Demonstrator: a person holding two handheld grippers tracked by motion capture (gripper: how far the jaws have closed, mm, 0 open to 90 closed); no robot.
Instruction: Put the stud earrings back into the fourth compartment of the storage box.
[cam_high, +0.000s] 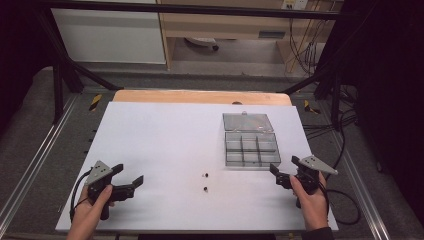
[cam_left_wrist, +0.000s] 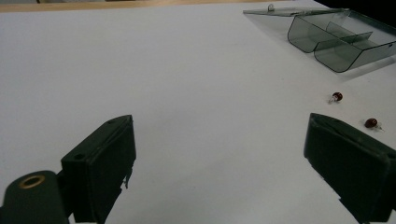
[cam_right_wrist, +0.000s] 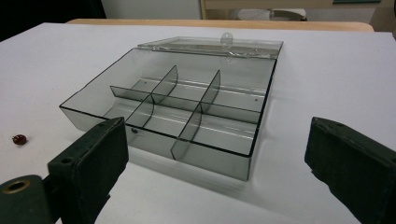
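Observation:
A clear smoky plastic compartment box (cam_high: 251, 149) stands on the white table at the right, its lid (cam_high: 248, 122) swung flat behind it. Its several compartments look empty in the right gripper view, where the box (cam_right_wrist: 261, 107) sits just ahead of the jaws. Two small dark red beads (cam_high: 205, 175) (cam_high: 205, 189) lie on the table left of the box. My left gripper (cam_high: 130, 173) hovers open at the near left, the beads (cam_left_wrist: 335, 96) (cam_left_wrist: 372, 123) ahead on its right side. My right gripper (cam_high: 284, 165) is open just in front of the box, holding nothing.
A white sheet (cam_high: 165, 150) covers the table, with a wooden strip (cam_high: 200, 96) along its far edge. Black frame bars and cables (cam_high: 345, 150) run along the right side. One bead (cam_right_wrist: 19, 139) lies left of the box.

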